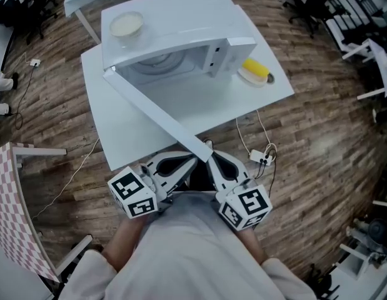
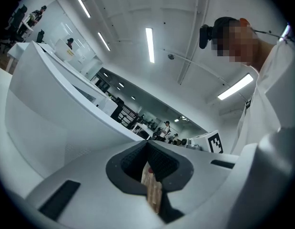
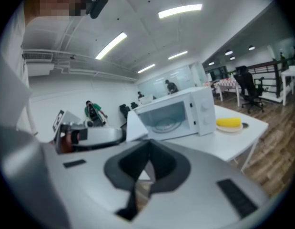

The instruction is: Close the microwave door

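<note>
A white microwave [image 1: 180, 24] stands on a white table [image 1: 256, 99], and its door [image 1: 157, 113] is swung wide open toward me. The door's free end reaches past the table's front edge, down to my grippers. My left gripper [image 1: 194, 160] is shut and empty, just left of the door's end. My right gripper [image 1: 210, 150] is also shut and empty, with its tips right at the door's end. In the left gripper view the shut left gripper [image 2: 147, 144] has the door [image 2: 52, 123] beside it. The right gripper view shows the shut right gripper [image 3: 148, 144] and the microwave [image 3: 178, 112] with its cavity open.
A pale bowl [image 1: 126, 24] sits on top of the microwave. A plate with a yellow thing [image 1: 256, 71] lies on the table to its right. A cable and plug [image 1: 262, 155] lie on the wood floor. A pink checked table [image 1: 15, 211] stands at the left, and office chairs stand at the back.
</note>
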Motion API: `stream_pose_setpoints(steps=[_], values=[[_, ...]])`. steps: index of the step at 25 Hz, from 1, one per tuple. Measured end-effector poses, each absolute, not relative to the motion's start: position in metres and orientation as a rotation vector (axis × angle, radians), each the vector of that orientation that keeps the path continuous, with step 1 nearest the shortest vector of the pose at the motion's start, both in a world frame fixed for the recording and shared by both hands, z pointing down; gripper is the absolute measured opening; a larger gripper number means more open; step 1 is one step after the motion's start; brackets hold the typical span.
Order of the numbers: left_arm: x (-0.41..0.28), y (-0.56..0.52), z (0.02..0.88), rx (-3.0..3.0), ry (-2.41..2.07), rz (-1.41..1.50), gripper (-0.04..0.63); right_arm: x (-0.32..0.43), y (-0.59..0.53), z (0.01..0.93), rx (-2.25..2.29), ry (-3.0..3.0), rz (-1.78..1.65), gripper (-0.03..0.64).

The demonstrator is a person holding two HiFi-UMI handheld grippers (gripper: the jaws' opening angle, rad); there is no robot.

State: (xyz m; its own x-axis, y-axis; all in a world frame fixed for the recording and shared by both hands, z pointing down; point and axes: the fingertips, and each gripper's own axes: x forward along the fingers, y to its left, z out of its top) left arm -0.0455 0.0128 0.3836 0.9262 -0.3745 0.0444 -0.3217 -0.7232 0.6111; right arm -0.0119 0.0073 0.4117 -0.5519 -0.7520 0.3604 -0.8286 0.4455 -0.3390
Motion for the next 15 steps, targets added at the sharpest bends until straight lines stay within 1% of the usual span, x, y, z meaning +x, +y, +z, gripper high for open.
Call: stream_pose_setpoints(steps=[15], values=[[-0.024,-0.013,0.380,2.489,-0.449,-0.062,0.018,0.014,-0.024,0.411,1.461,-2.517,0.781,0.023]])
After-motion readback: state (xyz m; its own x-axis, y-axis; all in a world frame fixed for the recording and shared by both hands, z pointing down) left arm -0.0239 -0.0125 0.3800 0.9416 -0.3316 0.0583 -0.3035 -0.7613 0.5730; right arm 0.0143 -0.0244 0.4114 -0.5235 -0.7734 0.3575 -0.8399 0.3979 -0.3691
